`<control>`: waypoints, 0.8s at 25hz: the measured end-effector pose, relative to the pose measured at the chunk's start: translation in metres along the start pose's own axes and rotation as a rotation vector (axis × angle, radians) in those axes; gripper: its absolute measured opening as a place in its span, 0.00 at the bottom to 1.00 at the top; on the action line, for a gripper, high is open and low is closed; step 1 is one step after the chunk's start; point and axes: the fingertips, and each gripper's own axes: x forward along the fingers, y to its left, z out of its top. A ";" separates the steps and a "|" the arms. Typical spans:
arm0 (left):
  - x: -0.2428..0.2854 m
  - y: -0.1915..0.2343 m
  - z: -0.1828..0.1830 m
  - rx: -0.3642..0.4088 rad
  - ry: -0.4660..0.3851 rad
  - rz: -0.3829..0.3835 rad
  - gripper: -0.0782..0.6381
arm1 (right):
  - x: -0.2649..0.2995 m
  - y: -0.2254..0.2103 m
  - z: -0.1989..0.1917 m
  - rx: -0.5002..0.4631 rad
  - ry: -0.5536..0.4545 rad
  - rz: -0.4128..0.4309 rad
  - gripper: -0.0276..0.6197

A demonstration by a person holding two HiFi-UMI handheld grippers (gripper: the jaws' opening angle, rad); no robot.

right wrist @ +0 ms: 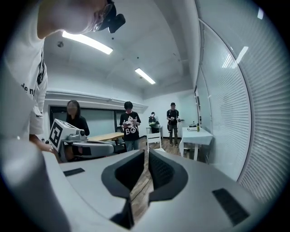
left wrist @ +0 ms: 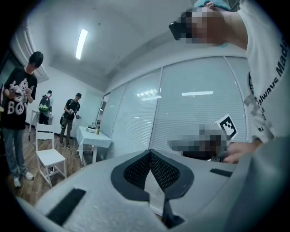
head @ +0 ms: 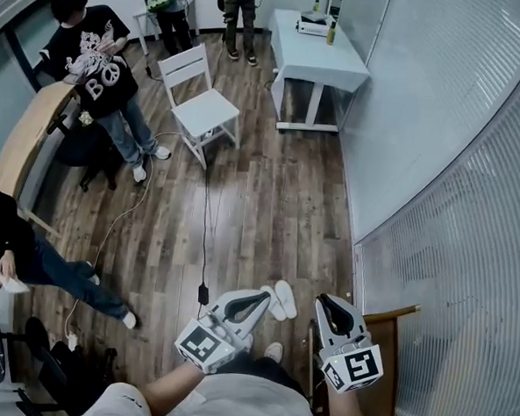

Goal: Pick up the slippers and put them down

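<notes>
**Ana:** Where are the slippers (head: 282, 301)?

**Ben:** I think they are the white ones lying on the wood floor (head: 268, 212), just past the left gripper (head: 259, 299). They look small from up here, so I am not quite sure.

**Ana:** Is a gripper holding them?

**Ben:** No. The left gripper has its two jaws touching at the tips, with nothing in between. The right gripper (right wrist: 147, 152) has its jaws almost together too, with only a thin gap. You can see the floor through that gap.

**Ana:** Where are the two grippers?

**Ben:** They are side by side in front of the person, high above the floor.

**Ana:** What else is in the room?

**Ben:** A white chair (head: 204, 111) stands in the middle. A white table (head: 317, 61) sits by the pale wall (head: 406, 124). Some people (head: 98, 61) stand on the far side.
</notes>
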 end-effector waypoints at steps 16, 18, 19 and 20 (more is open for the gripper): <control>-0.014 -0.062 0.082 0.076 -0.111 -0.060 0.13 | -0.064 0.019 0.080 -0.034 -0.093 0.018 0.09; -0.016 -0.064 0.096 0.085 -0.116 -0.059 0.13 | -0.066 0.022 0.094 -0.048 -0.109 0.021 0.09; -0.018 -0.065 0.100 0.089 -0.119 -0.056 0.13 | -0.067 0.024 0.099 -0.056 -0.117 0.018 0.09; -0.020 -0.067 0.104 0.093 -0.123 -0.055 0.13 | -0.070 0.025 0.103 -0.067 -0.124 0.012 0.09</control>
